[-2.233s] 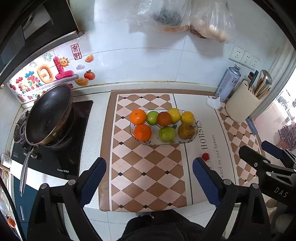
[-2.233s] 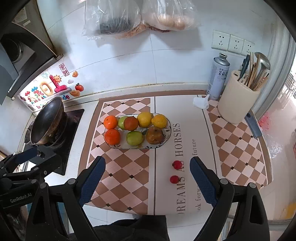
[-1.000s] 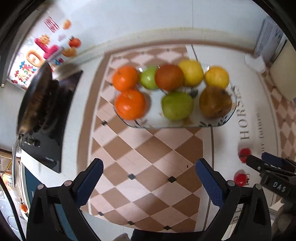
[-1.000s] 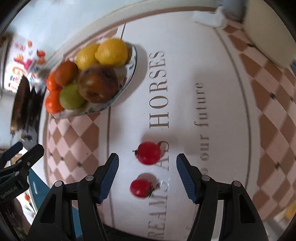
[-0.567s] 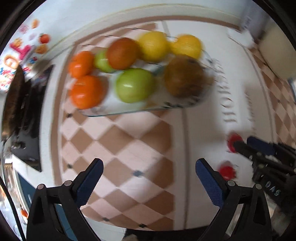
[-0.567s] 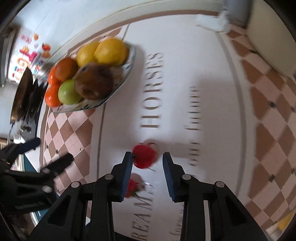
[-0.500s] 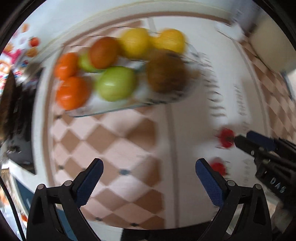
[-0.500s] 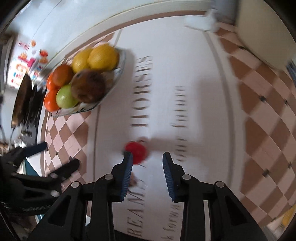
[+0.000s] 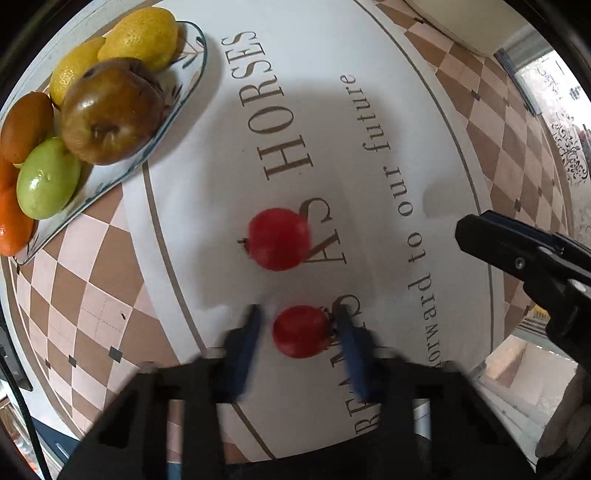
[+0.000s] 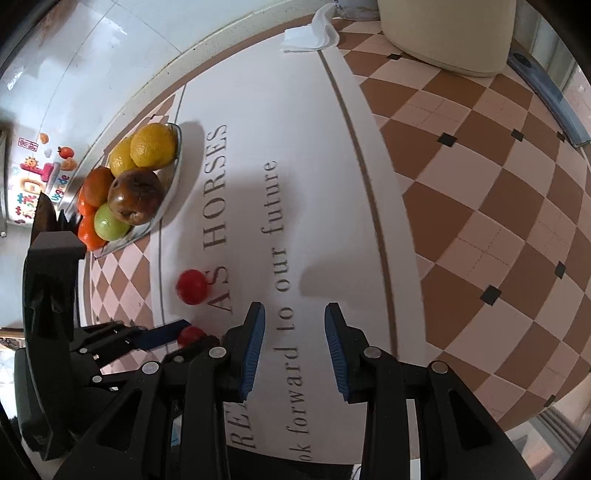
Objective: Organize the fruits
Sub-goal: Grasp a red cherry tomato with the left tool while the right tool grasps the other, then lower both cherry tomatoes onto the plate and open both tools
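Observation:
Two small red fruits lie on the printed mat (image 9: 332, 122). My left gripper (image 9: 300, 341) points straight down over the near red fruit (image 9: 301, 330), and its blurred blue jaws are closing on that fruit's two sides. From the right wrist view, this fruit (image 10: 190, 334) shows beside a blue finger (image 10: 162, 336). The far red fruit (image 9: 279, 238) (image 10: 191, 286) rests free on the mat. My right gripper (image 10: 293, 332) hovers to its right, jaws drawn narrow with nothing between them. The oval plate (image 9: 199, 55) at upper left carries oranges, lemons, green apples and a brown apple.
A cream utensil holder (image 10: 443, 33) and a folded white tissue (image 10: 310, 37) stand at the back of the counter. A blue-handled knife (image 10: 550, 92) lies at the right edge. The counter's front edge runs just below both grippers.
My left gripper dropped and slid right over the near red fruit, its jaws going from wide to narrow around it. The right gripper narrowed and drifted right, leaving the far fruit on the mat.

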Action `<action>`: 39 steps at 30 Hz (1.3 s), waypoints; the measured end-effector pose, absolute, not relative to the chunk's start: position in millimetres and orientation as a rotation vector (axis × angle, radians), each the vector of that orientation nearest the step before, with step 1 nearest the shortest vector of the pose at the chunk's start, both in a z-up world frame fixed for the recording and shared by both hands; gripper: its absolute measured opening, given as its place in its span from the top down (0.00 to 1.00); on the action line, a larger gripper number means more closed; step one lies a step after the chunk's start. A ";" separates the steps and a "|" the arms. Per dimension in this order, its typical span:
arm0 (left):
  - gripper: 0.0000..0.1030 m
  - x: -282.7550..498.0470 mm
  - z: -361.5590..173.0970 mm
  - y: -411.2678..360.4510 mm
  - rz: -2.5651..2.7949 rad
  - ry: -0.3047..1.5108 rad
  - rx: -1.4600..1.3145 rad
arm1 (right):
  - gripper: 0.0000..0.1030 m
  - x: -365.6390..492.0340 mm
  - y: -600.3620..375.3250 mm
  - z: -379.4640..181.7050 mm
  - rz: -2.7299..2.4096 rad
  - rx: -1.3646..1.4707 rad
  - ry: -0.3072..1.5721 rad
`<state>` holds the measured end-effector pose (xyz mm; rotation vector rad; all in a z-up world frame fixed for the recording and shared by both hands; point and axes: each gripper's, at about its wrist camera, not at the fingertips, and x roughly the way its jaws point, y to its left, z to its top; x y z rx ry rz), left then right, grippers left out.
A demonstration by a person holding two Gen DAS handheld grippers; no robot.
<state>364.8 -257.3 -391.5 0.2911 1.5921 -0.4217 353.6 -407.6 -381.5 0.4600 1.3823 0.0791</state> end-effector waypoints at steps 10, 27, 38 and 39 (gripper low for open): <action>0.71 386.2 -367.8 -176.5 -0.251 1.567 0.120 | 0.64 380.9 -356.4 -378.7 0.222 0.454 1.385; 0.71 424.1 -337.9 -63.1 -0.096 1.521 -0.287 | 0.66 401.2 -288.3 -398.2 0.291 0.287 1.429; 0.71 469.2 -337.6 -7.7 -0.089 1.497 -0.720 | 0.66 436.8 -242.6 -360.4 0.413 0.385 1.323; 0.71 471.6 -340.1 -4.7 -0.073 1.491 -0.750 | 0.66 440.2 -237.2 -360.1 0.415 0.388 1.314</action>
